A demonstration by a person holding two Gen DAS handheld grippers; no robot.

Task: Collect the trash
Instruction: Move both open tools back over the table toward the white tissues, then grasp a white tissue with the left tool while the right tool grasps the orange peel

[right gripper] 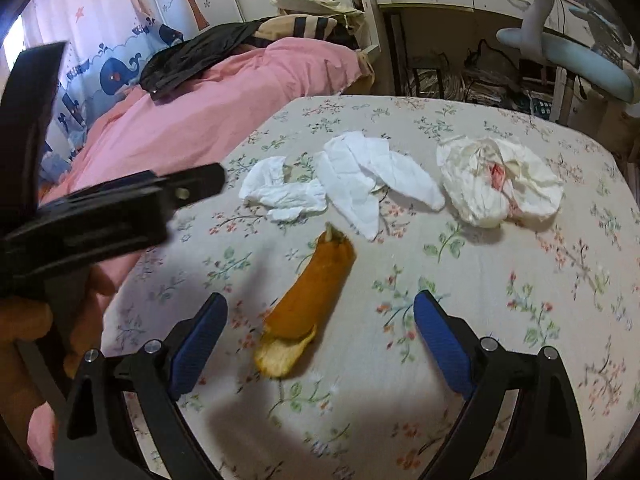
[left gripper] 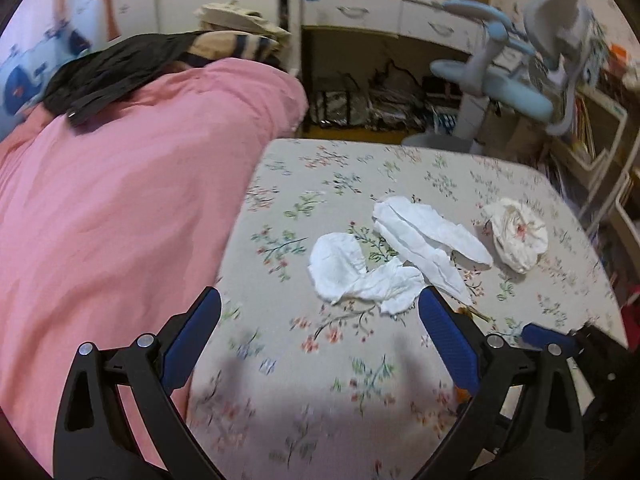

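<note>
Left gripper held low above the floral-printed bed sheet, blue-padded fingers spread wide, nothing between them. In the right wrist view, seen from the side at the left edge, black frame angled toward the bed's middle, a hand gripping beneath.

Right gripper likewise hovering over the sheet, fingers released and wide apart, straddling but not touching the near end of an orange curled fruit peel. Long axis of the peel running away from the gripper, stem tip pointing toward the far edge of the bed, tilted slightly right.

Beyond the peel, left to right across the middle of the bed: a small crumpled white tissue, touching a larger flattened white tissue, then, just apart, a bunched white tissue with a pink stain nearer the right edge.

Pink duvet heaped along the left edge.
</note>
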